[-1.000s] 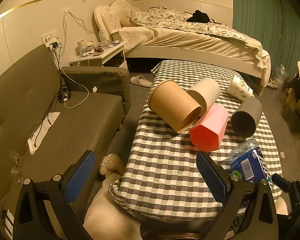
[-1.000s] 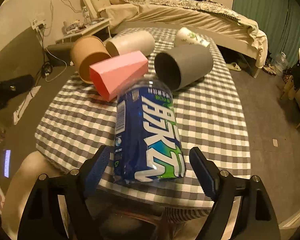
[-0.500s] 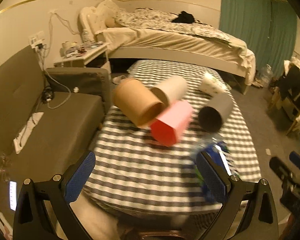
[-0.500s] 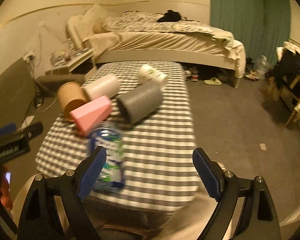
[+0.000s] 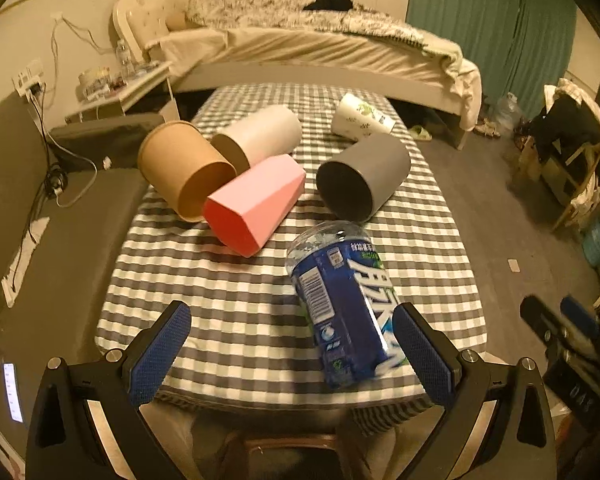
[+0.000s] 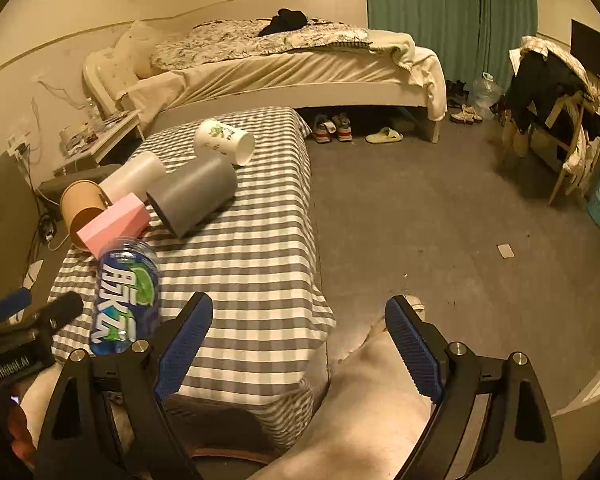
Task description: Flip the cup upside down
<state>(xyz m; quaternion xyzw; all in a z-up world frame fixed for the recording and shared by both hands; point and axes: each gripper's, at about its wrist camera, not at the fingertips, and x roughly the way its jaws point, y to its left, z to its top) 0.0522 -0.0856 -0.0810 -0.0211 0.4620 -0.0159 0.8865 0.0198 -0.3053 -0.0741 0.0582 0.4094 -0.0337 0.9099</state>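
Observation:
Several cups lie on their sides on the checked tablecloth (image 5: 228,288): a brown paper cup (image 5: 182,170), a white cup (image 5: 260,136), a pink faceted cup (image 5: 256,204), a grey cup (image 5: 364,178) and a white leaf-print cup (image 5: 362,120). A blue-labelled plastic bottle (image 5: 344,312) lies near the table's front edge. My left gripper (image 5: 292,354) is open, low at the front edge, with the bottle just inside its right finger. My right gripper (image 6: 300,348) is open past the table's right corner, over the floor and a person's leg; the grey cup (image 6: 194,196) and the bottle (image 6: 122,300) lie to its left.
A dark sofa (image 5: 28,216) runs along the left of the table. A bed (image 5: 320,52) stands behind it, with a cluttered nightstand (image 5: 116,88) at the left. Shoes (image 6: 334,128) lie under the bed, a clothes-draped chair (image 6: 556,92) stands at the right, open grey floor (image 6: 440,220) lies between.
Both grippers have swung right: the left one now faces the table's middle, the right one has left the bottle and points past the table's corner. The cups and bottle have not moved.

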